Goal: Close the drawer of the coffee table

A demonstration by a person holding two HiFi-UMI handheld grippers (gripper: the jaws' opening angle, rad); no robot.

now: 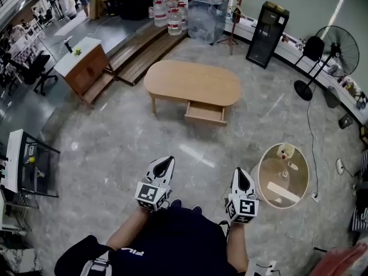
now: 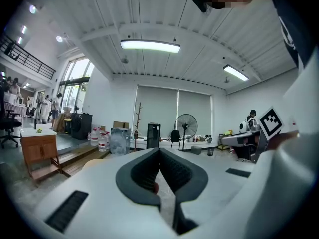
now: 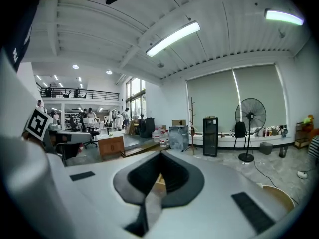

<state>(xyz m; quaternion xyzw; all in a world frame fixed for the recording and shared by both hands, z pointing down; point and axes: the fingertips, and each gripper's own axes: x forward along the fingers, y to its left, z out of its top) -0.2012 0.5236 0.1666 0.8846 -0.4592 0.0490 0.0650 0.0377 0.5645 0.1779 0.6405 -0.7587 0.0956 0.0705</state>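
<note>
Head view, oval wooden coffee table (image 1: 192, 82), drawer (image 1: 205, 113) pulled out, left gripper (image 1: 163, 167) and right gripper (image 1: 242, 180) closed, empty

Between the left gripper (image 1: 165, 161) and the coffee table (image 1: 192, 80), a broad stretch of grey floor (image 1: 172, 137) is left open, and a straight way to the pulled-out drawer (image 1: 205, 113) is given on the table's near side. On the right, room is narrowed by a round side table (image 1: 258, 177) just beside the right gripper (image 1: 241, 174) and by a cable (image 1: 311, 137) laid over the floor. On the left, a black metal rack (image 1: 40, 154) is set well apart.
</note>
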